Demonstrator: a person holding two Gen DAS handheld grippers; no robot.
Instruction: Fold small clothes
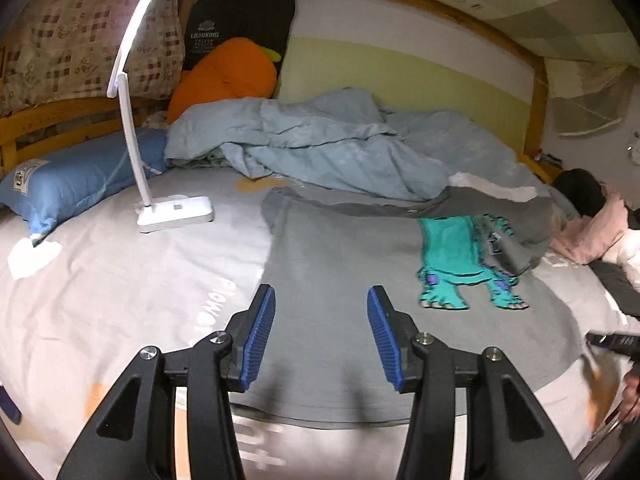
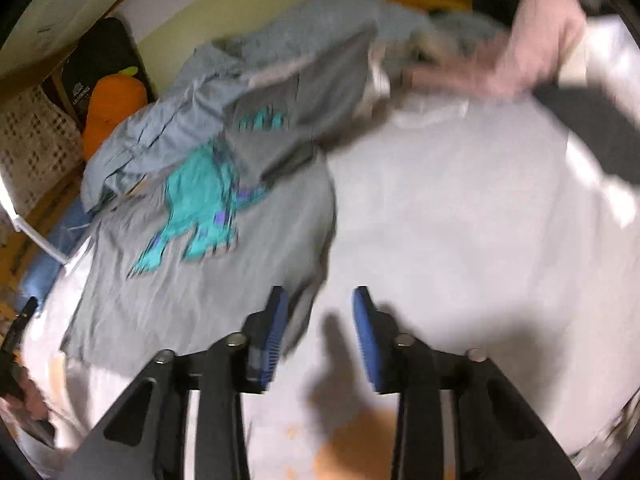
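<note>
T-shirt: we see a grey T-shirt (image 1: 340, 264) spread mostly flat on the bed, soft jersey cloth with light creases; its right sleeve side is folded in over the chest, partly covering the print.
Print: a teal furry cartoon monster (image 1: 460, 264) with purple spots and clawed feet; we read no writing on it.
Left gripper: the left gripper (image 1: 321, 334) hovers over the shirt's lower half, its ribbed blue pads (image 1: 260, 336) spread apart and grasping nothing.
Right gripper: the right gripper (image 2: 320, 334) is released too, jaws apart over the sheet just beside the shirt's hem edge; this view is motion-blurred.
Bed sheet: a pale grey bed sheet (image 1: 120, 280) with white lettering beside the shirt, of which we can make out "Flower", and orange patches near the foot.
Duvet: a crumpled blue-grey duvet (image 1: 320, 144) lies just behind the shirt, touching its collar end.
Lamp: a white desk lamp (image 1: 176, 210) with a flat rectangular base and a lit strip head stands on the sheet left of the shirt.
Pillows: a blue pillow (image 1: 72, 184) with a small label, a checked beige pillow (image 1: 80, 40) above it.
Cushions: an orange carrot plush (image 1: 228, 76) leans on a black cushion (image 1: 240, 20) printed "LEAOKING".
Other clothes: a pink garment (image 1: 592, 236) heaped at the right.
</note>
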